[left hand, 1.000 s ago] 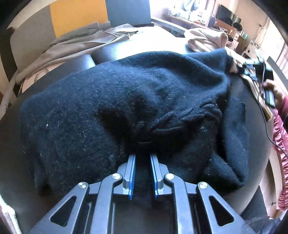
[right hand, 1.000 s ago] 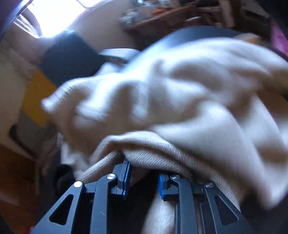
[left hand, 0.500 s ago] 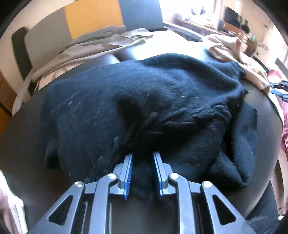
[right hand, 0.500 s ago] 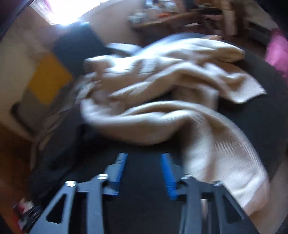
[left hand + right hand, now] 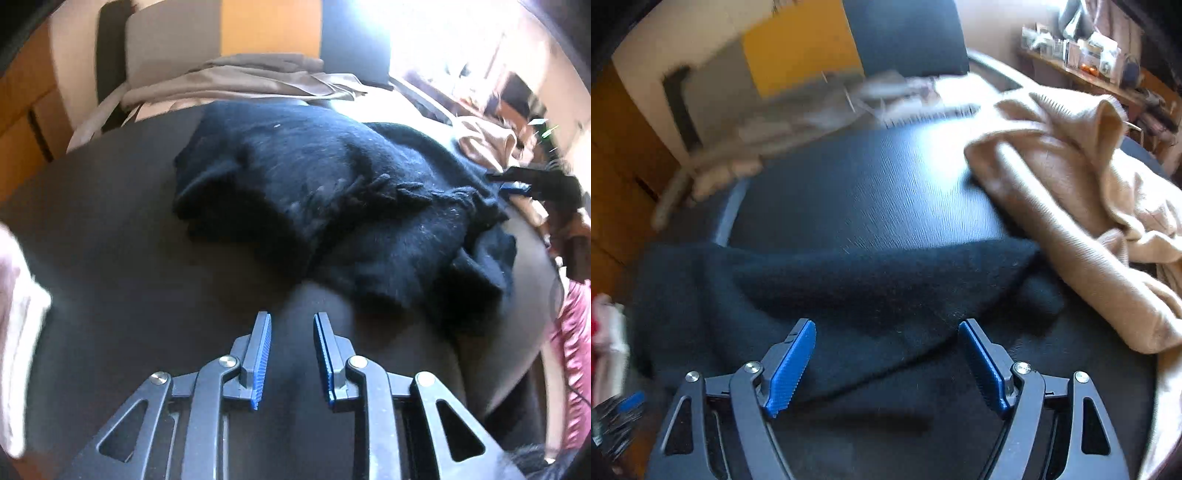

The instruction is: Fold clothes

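The left hand-held gripper [image 5: 291, 325] is built from black metal links with triangular cut-outs, joined by round silver screws. Its two fingers [image 5: 260, 354] are lined with ribbed blue pads. The right hand-held gripper [image 5: 886, 336] is made the same way: black cut-out links, silver screw heads, and broad blue ribbed pads [image 5: 790, 365]. A frilled pink garment [image 5: 572, 343] is worn by the person.
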A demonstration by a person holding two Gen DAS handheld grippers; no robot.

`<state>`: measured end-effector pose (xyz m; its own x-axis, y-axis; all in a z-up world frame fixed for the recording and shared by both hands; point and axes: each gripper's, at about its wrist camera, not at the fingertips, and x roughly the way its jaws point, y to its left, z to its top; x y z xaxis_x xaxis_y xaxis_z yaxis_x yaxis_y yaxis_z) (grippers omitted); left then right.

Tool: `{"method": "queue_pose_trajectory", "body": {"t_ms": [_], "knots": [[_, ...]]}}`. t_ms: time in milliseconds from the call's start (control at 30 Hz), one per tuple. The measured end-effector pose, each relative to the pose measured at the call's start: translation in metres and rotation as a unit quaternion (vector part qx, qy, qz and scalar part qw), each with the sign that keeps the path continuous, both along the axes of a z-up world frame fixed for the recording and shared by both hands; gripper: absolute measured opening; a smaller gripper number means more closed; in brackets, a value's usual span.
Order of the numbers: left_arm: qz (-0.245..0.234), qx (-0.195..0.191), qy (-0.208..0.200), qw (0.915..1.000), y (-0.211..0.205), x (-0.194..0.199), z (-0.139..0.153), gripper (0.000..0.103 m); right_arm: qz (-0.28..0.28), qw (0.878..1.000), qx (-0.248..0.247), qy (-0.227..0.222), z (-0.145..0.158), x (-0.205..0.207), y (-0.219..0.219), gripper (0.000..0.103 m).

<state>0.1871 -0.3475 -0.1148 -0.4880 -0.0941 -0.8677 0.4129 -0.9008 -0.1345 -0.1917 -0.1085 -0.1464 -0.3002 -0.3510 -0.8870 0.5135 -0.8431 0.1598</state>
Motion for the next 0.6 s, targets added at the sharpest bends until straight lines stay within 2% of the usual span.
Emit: {"method": "queue_pose_trajectory", "body": {"t_ms": [67,133,167,333,400,433,567,600], "knots": [[0.006,0.009,0.005,0.9999,-0.001,0.003,0.001,0.024,0.011,1.000,-0.018,-0.011,-0.001,0.013,0.003,0.050],[0.009,0.019,0.011,0.9997,0.003,0.006,0.003,0.024,0.022,0.999,-0.036,-0.021,-0.001,0.025,0.007,0.023],[0.010,0.023,0.016,0.9996,0.005,0.006,0.004,0.024,0.027,0.998,-0.045,-0.027,-0.002,0.031,0.009,0.013],[-0.022,0.063,0.041,0.9970,0.034,-0.015,0.005,0.024,0.055,0.993,-0.089,-0.053,-0.003,0.063,0.017,0.013],[-0.038,0.112,0.052,0.9916,0.049,-0.019,0.000,0.024,0.067,0.990,-0.104,-0.074,-0.011,0.086,0.029,0.013],[-0.041,0.124,0.054,0.9900,0.056,-0.020,-0.002,0.025,0.068,0.988,-0.111,-0.083,-0.015,0.099,0.037,0.013],[-0.036,0.155,0.052,0.9859,0.077,-0.022,-0.012,0.032,0.044,0.981,-0.156,-0.107,-0.026,0.136,0.076,0.013],[-0.027,0.162,0.051,0.9851,0.078,-0.019,-0.014,0.033,0.037,0.979,-0.167,-0.109,-0.027,0.143,0.085,0.017]]}}
